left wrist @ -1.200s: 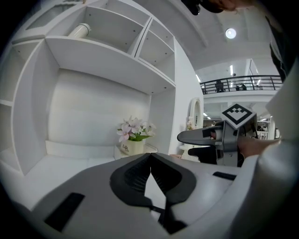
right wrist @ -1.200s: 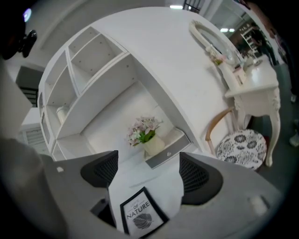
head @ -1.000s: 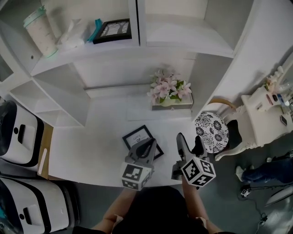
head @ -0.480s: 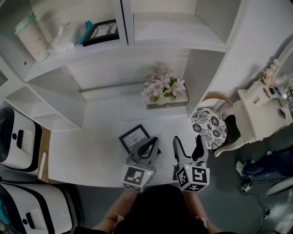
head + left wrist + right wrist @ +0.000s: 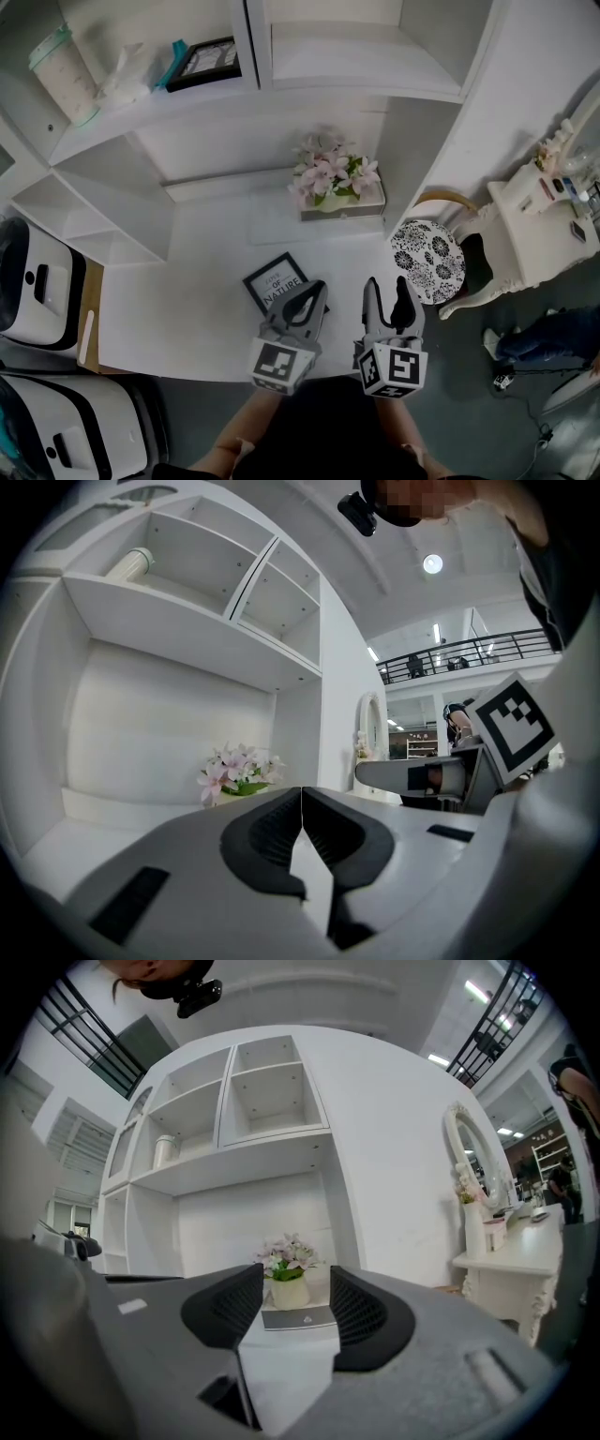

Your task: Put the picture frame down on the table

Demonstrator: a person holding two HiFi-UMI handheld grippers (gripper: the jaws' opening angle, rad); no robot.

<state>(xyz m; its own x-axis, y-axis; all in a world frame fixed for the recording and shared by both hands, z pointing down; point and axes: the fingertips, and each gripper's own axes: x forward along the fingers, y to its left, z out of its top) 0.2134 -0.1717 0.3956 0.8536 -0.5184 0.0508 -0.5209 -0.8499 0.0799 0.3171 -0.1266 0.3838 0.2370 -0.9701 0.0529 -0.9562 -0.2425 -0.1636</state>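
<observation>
On the worktop (image 5: 187, 300), lower centre of the head view: the picture frame (image 5: 275, 280) lies flat, face up with its print showing, turned at a slant to the front edge.
Task standing: I judge the put-down done, as neither tool has hold of the frame.
Left hand-held gripper (image 5: 312, 289): clenched, tips meeting with nothing between them, as its own view shows (image 5: 301, 791). In the head view it overlaps the frame's lower right corner. I cannot tell whether it touches there.
Right hand-held gripper (image 5: 387, 286): released, jaws part-way apart and just been closing, with only bare worktop and the flower pot (image 5: 289, 1290) seen through the gap. It sits to the right of the frame, apart from it.
Step in hand: I read it as clearing away from the frame.
How to do it well: I lift the left tool before drawing it toward the bottom of the frame, so the closed tips cannot catch the corner and skew the frame.
Watch: the patterned seat (image 5: 427, 262) close by on the right.
</observation>
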